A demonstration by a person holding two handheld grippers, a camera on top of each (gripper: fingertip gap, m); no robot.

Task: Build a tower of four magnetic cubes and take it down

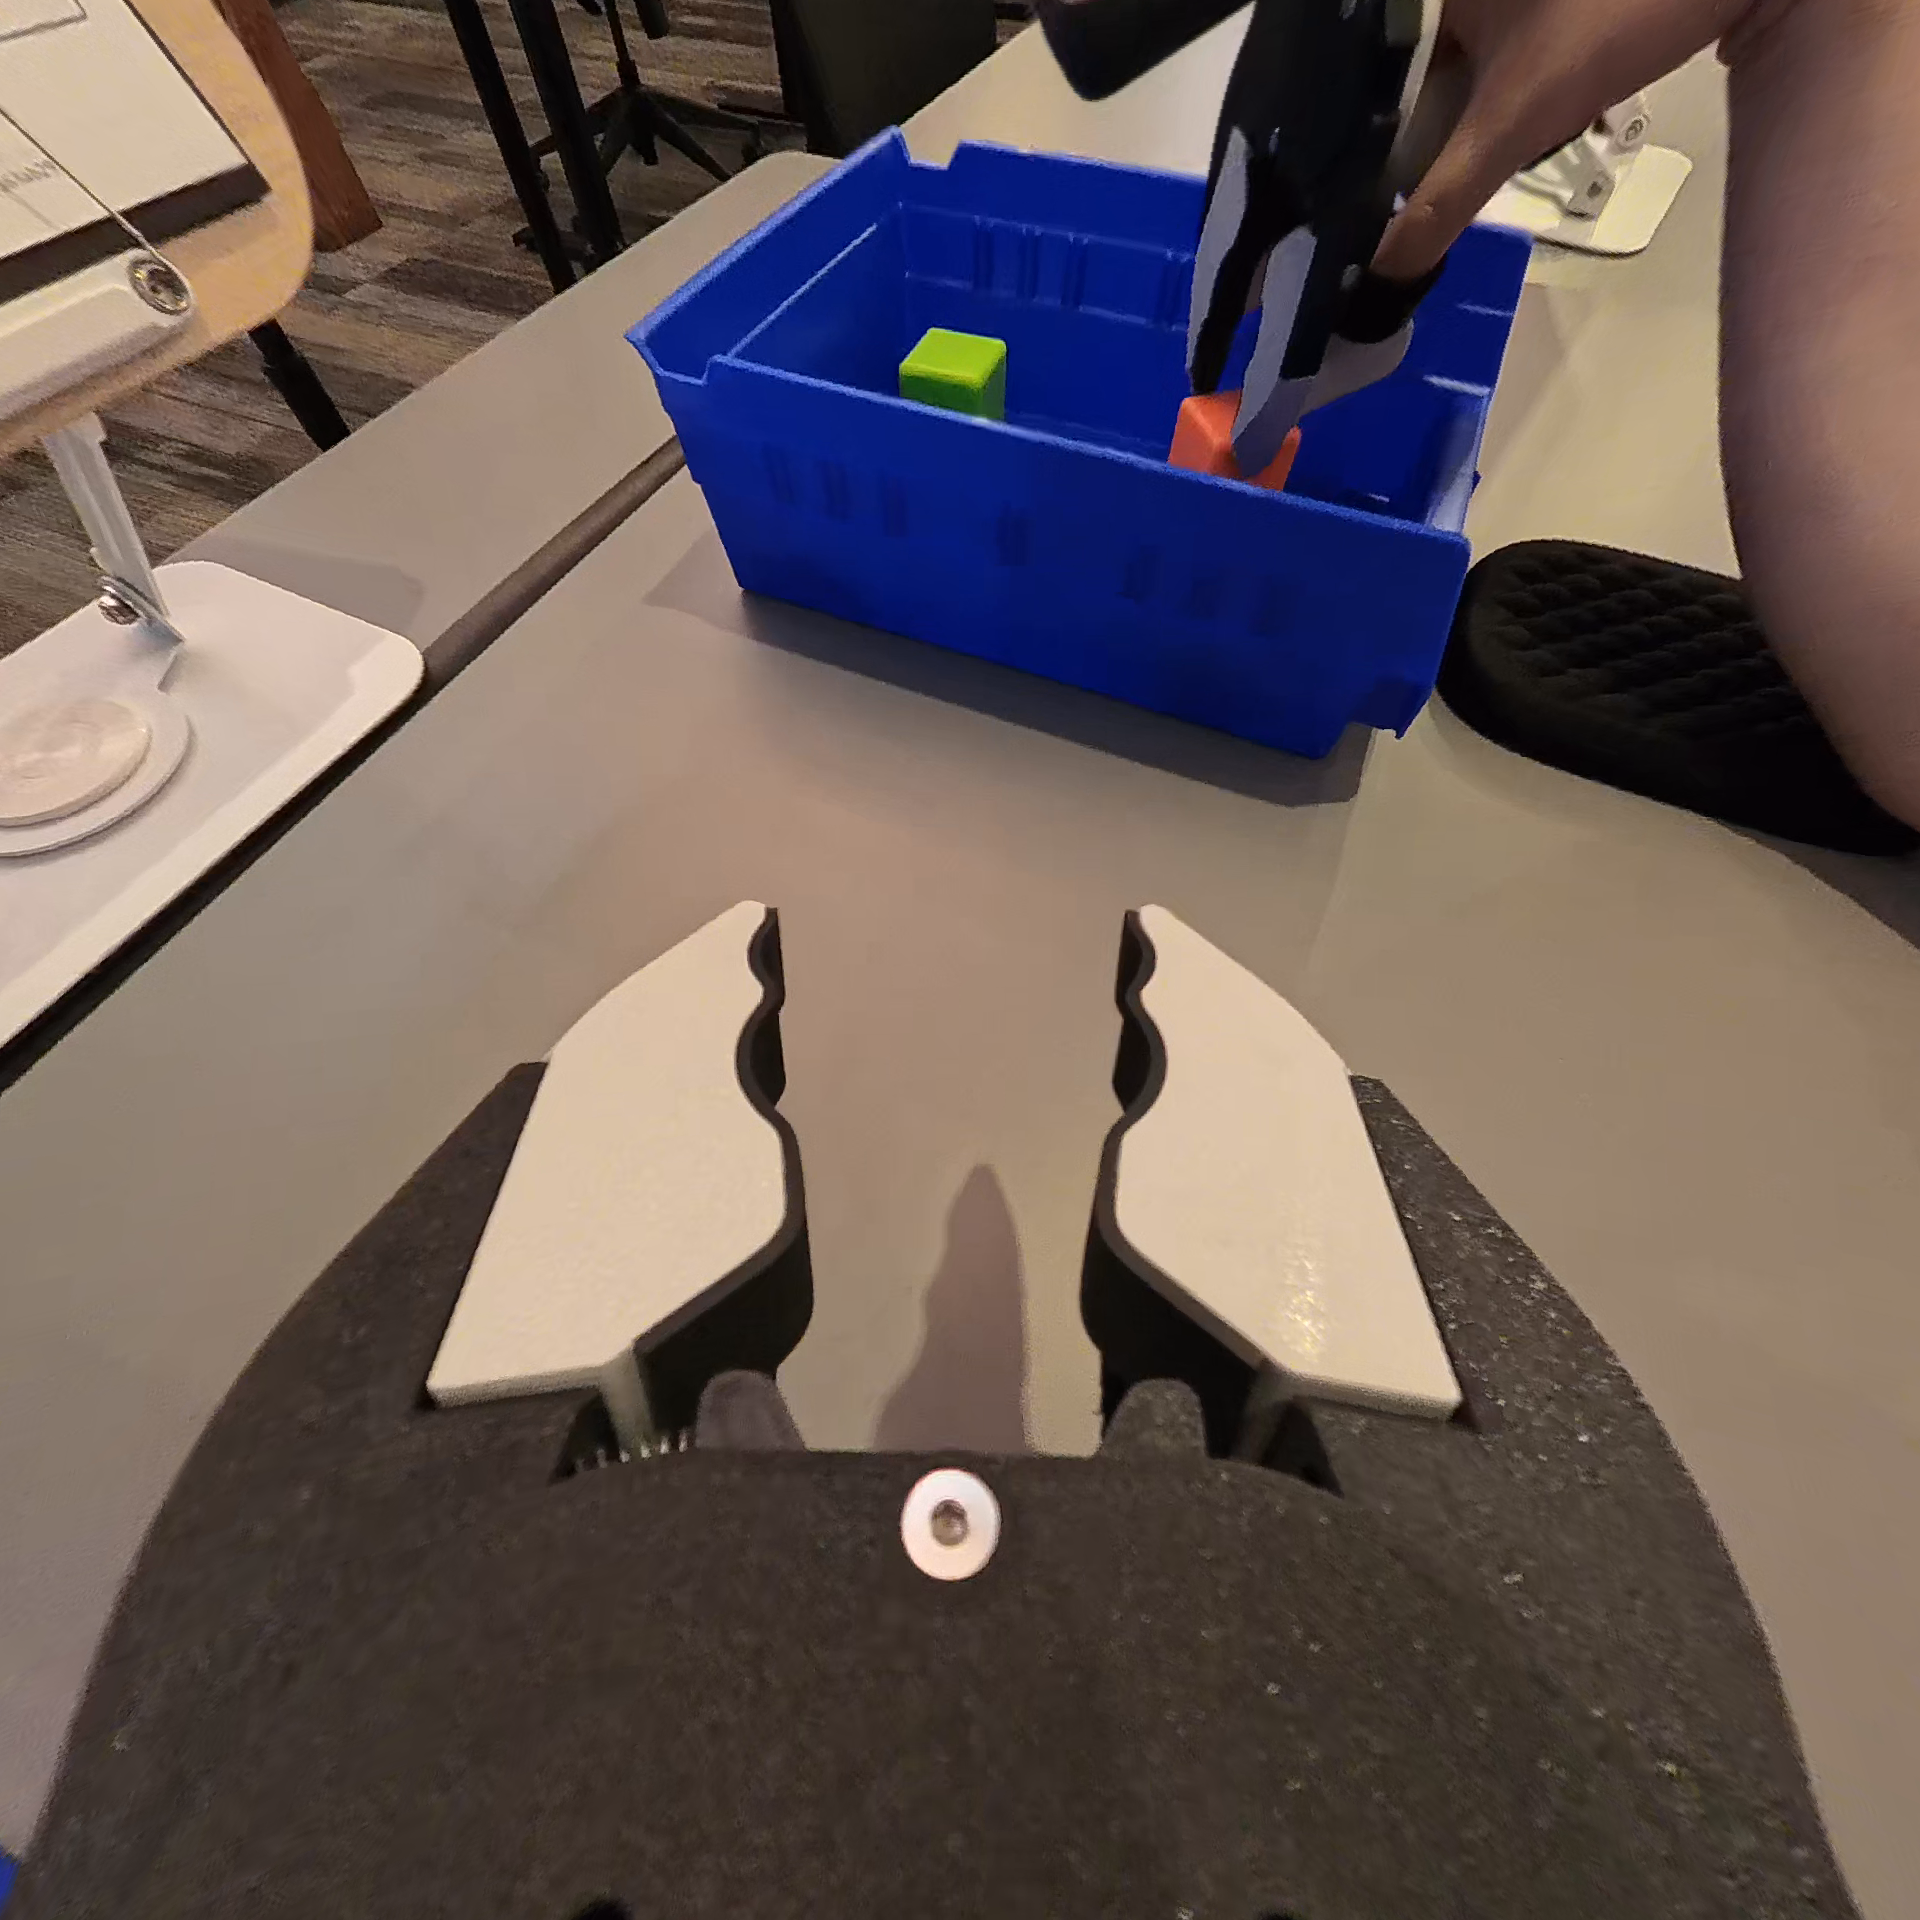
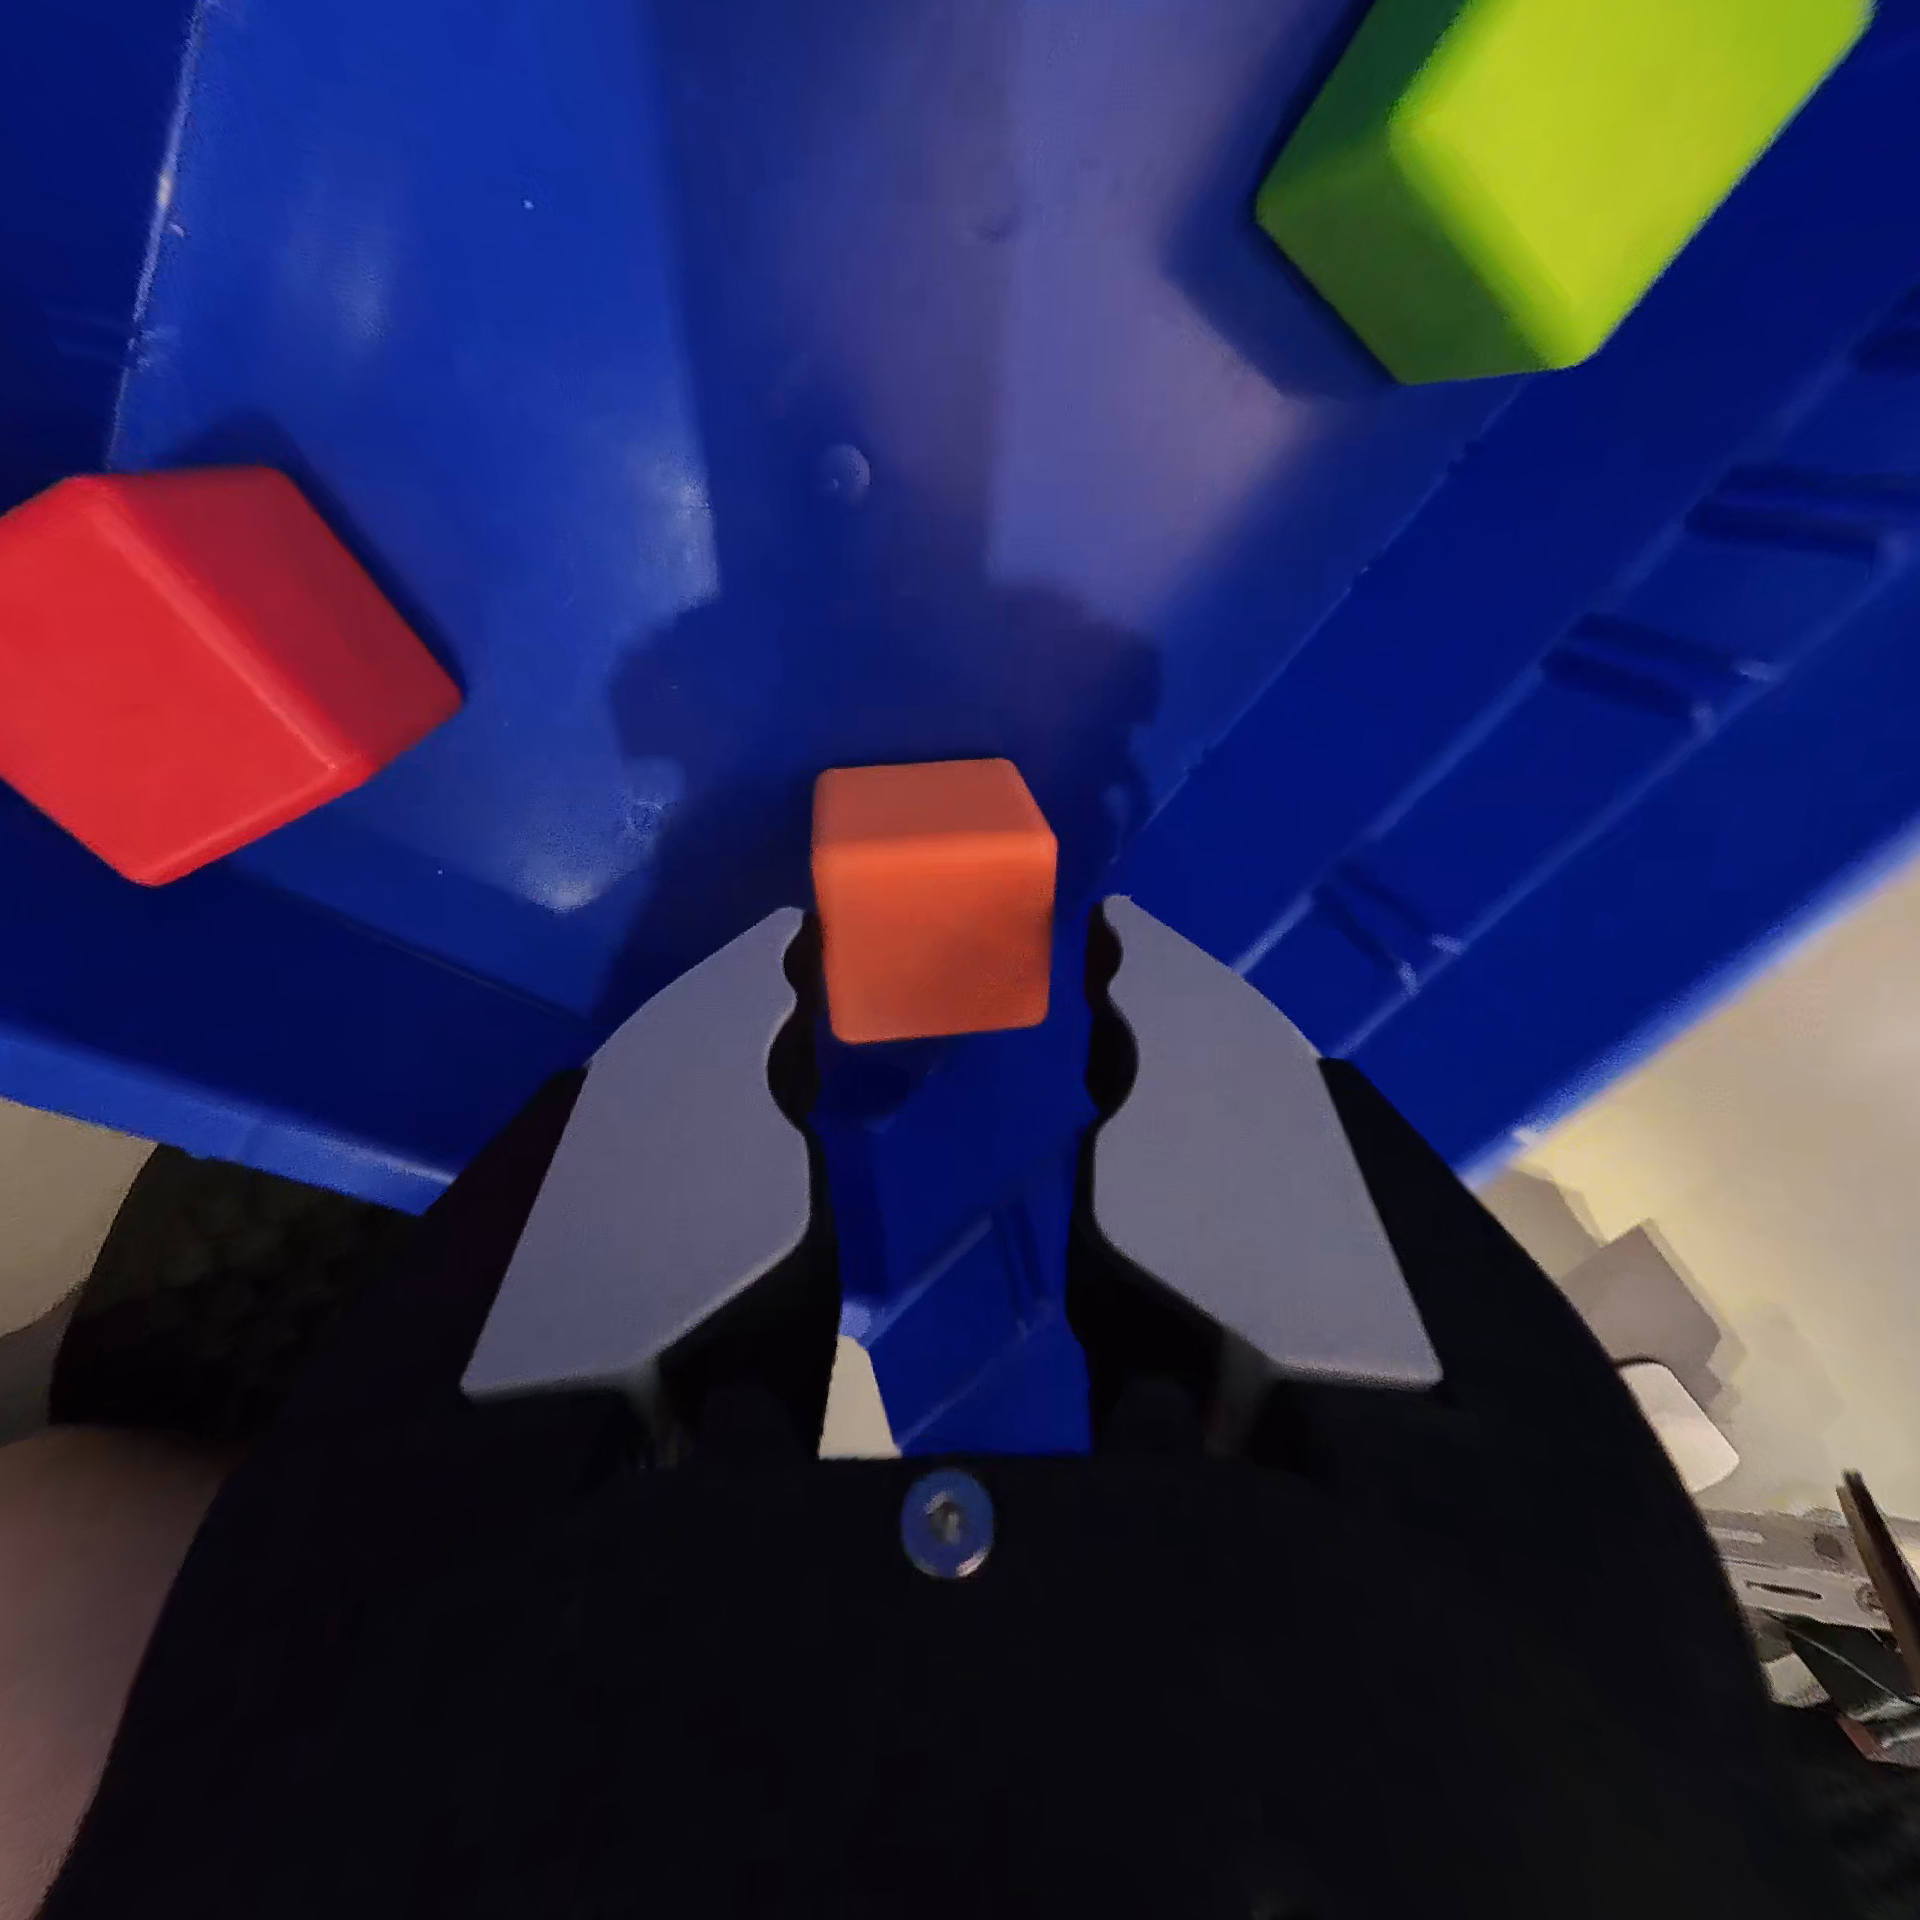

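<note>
1. My right gripper (image 2: 940,914) reaches into the blue bin (image 1: 1091,592), jaws clamped on the orange cube (image 2: 932,904).
2. Red cube (image 2: 187,665) and green cube (image 1: 954,374) lie apart on the bin floor.
3. My left gripper (image 1: 948,920) hovers over the grey table (image 1: 935,810), jaws apart, holding nothing.

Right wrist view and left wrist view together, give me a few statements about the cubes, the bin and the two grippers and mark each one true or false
1. The right gripper has an orange cube between its fingers. True.
2. The green cube sits on the table outside the blue bin. False: it is inside the bin.
3. The left gripper is open and holds nothing. True.
4. The red cube is stacked on the green cube. False: the two lie apart on the bin floor.
5. The left gripper reaches into the bin. False: it is over the bare grey table, short of the bin.
</note>
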